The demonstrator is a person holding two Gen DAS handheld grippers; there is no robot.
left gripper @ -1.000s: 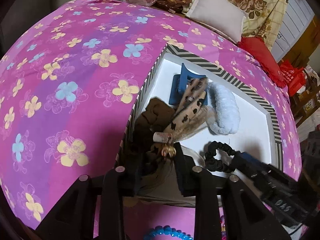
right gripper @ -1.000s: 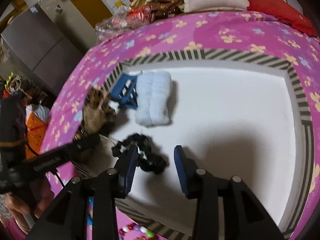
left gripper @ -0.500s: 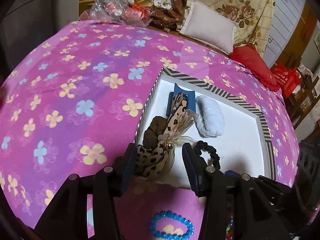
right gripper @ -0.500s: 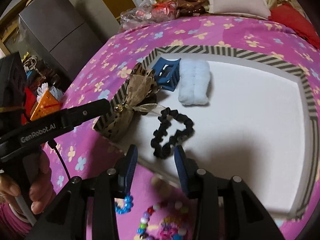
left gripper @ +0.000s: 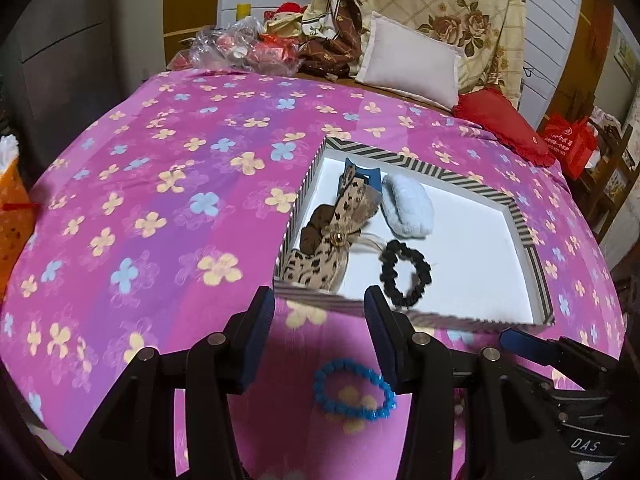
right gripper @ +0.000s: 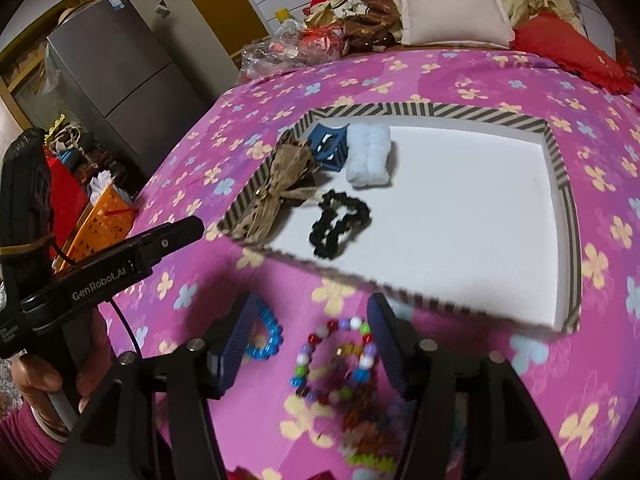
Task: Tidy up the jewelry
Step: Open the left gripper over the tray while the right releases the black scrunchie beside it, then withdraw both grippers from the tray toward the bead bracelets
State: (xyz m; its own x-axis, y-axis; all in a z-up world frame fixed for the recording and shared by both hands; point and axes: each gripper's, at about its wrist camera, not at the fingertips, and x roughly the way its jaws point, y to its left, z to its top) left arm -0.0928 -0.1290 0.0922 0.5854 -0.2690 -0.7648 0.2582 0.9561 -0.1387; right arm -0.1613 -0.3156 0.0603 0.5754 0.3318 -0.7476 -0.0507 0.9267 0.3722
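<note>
Both claws gape, empty: left claw [left gripper: 318,320] hangs over the blue bracelet [left gripper: 354,390], right claw [right gripper: 310,334] over the bead bracelet [right gripper: 338,354]. Black scrunchie [right gripper: 338,224] lies inside the tray [right gripper: 560,160].

Bed [left gripper: 168,208], pink floral cover | striped tray [left gripper: 404,158] on it | blue bead bracelet [left gripper: 354,392] and multicoloured bracelet [right gripper: 340,354] lying just before tray

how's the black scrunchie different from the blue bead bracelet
The black scrunchie lies inside the striped tray on its white floor; the blue bead bracelet lies outside it on the pink floral cloth. The scrunchie is soft, ruffled fabric; the bracelet is a string of small hard-looking beads. The scrunchie's ring looks thicker. Both are closed loops lying flat, and neither is gripped.
</note>
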